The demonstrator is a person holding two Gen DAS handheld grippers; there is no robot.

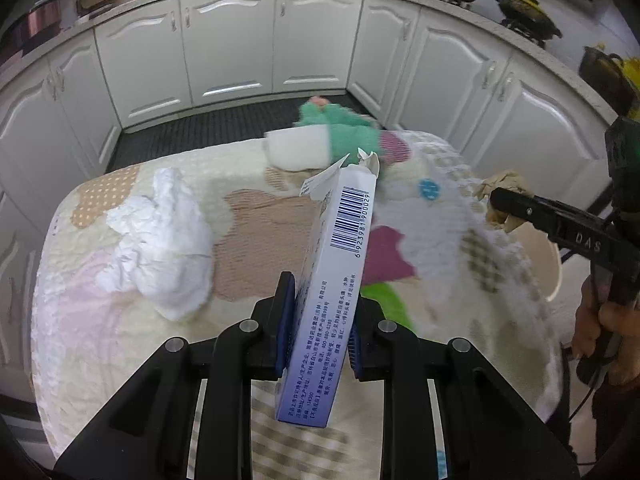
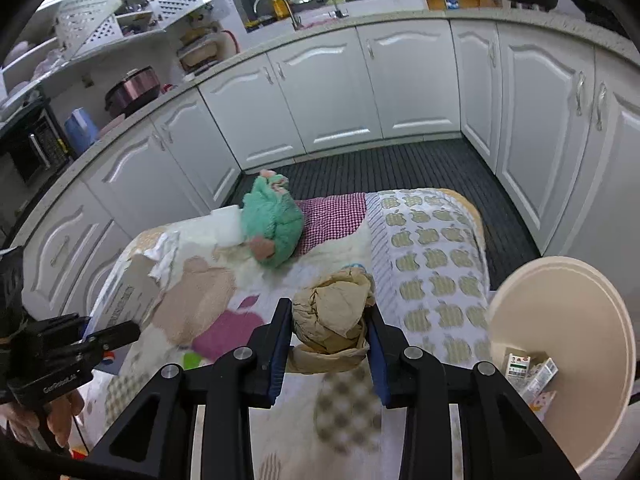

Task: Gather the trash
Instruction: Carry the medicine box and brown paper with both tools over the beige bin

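Cardboard, light and stiff, the box [image 1: 332,280] is clamped low across its broad faces by the left gripper [image 1: 318,332]. Soft brown paper [image 2: 330,320], easily crushed, is clamped mid-wad by the right gripper [image 2: 328,344], above the quilted bench [image 2: 432,248], near the bin [image 2: 568,280].

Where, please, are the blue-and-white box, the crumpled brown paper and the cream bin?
blue-and-white box [image 1: 340,264], left wrist view, on its barcode side.
crumpled brown paper [image 2: 332,320], right wrist view, on its middle.
cream bin [image 2: 568,320], right wrist view, on its inner wall.
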